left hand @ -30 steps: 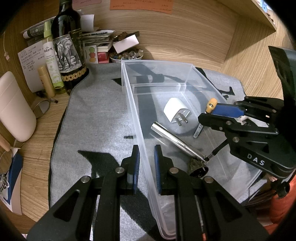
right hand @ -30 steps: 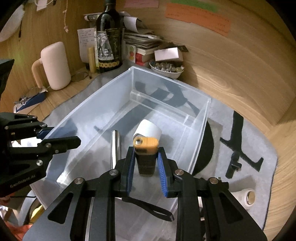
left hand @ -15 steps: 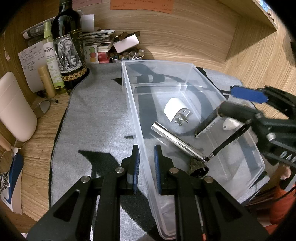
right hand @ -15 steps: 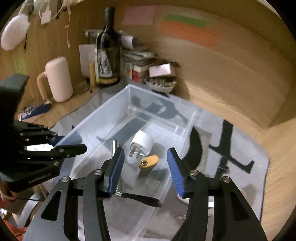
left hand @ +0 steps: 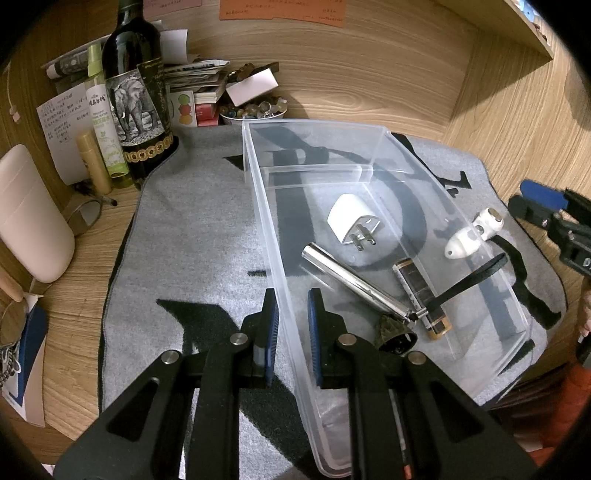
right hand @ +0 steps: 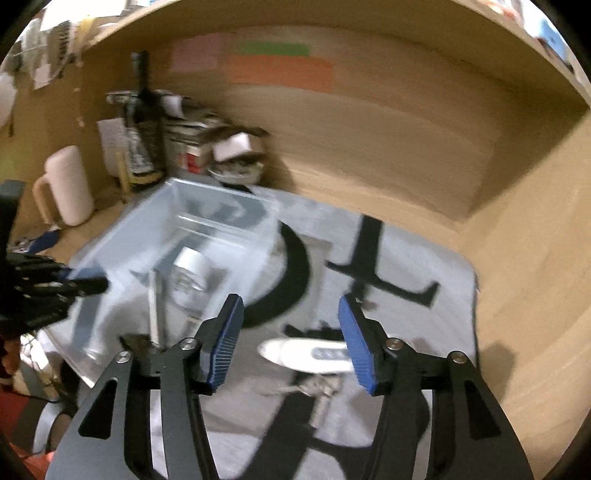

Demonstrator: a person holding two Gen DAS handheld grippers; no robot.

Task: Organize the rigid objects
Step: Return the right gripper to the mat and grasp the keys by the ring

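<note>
Lighter (left hand: 423, 297) in bin (left hand: 413, 162), clear of open jaws

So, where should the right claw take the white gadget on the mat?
Probably across its narrow middle, from above: the white gadget lies flat on the mat, lengthwise between the pads of the open right claw, so roll the wrist first.

Home desk nook: wine bottle (left hand: 133, 92), sticky notes (left hand: 280, 9).
</note>
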